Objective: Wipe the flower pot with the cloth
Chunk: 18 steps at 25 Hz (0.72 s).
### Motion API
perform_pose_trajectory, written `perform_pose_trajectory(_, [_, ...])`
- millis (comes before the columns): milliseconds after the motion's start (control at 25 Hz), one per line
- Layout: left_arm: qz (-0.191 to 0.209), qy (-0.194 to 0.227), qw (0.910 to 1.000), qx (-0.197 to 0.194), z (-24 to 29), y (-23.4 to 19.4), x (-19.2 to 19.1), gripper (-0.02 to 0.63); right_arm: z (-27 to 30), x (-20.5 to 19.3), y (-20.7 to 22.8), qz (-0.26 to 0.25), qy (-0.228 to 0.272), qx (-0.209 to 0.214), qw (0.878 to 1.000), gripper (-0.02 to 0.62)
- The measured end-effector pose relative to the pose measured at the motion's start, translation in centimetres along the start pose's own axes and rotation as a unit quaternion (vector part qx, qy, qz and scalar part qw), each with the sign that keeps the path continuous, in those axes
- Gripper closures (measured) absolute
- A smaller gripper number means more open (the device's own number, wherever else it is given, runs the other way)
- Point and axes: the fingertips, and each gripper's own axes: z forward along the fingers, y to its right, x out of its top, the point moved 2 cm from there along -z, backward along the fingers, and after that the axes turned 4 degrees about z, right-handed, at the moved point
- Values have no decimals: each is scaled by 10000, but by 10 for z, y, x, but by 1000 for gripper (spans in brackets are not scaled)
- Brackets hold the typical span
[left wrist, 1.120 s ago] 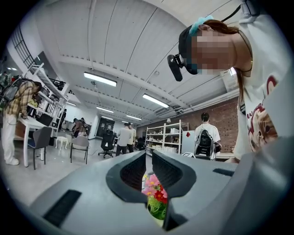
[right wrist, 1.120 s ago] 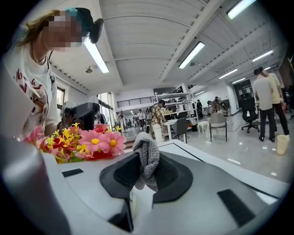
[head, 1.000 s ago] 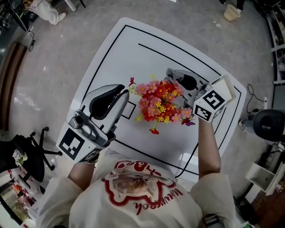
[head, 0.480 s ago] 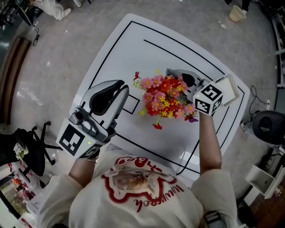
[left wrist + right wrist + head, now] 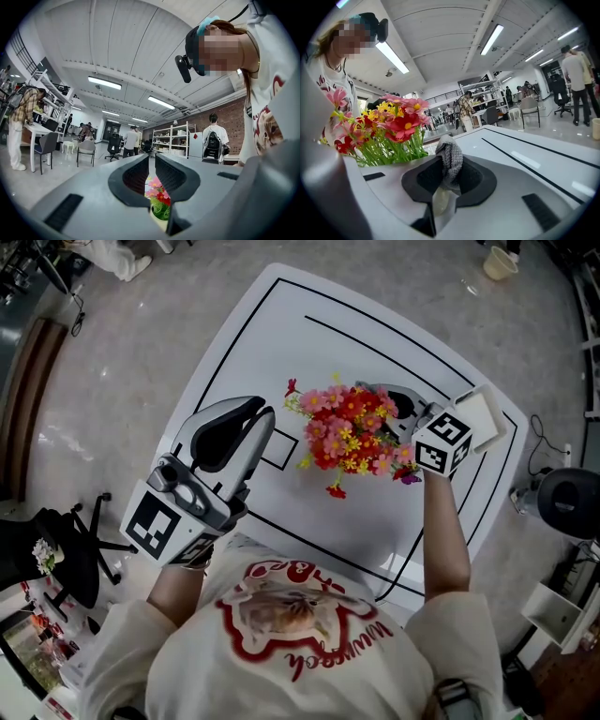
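R gripper (image 5: 449,177) grips grey cloth (image 5: 451,159); has dipped lower, right of flower pot (image 5: 159,221). L gripper (image 5: 151,165) clenched, empty, unmoved at left.

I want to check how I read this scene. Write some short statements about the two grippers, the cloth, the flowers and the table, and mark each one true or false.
1. The right gripper is closed on a grey cloth. True.
2. The left gripper is closed on the flower pot. False: its jaws are together with nothing between them, and the pot only shows beyond them, standing on the table.
3. The flowers are all blue. False: they are pink, red and yellow, with green stems.
4. The table is white with black lines on it. True.
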Motion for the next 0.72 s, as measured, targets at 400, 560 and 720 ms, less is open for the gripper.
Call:
perform_pose_trajectory(400, [48,31,9999,-85,-5,1,4,558,-14,-8,-1,141,100,-305,9994,535])
perform_pose_trajectory(560, [62,72,9998,-161,-4,3,7,559,-22,-11,-2,185,146,-462,9987,535])
perform_pose_trajectory(720, [48,98,9996,-258,-2,4,8,558,-29,-14,-6,237,222,-619,9976,535])
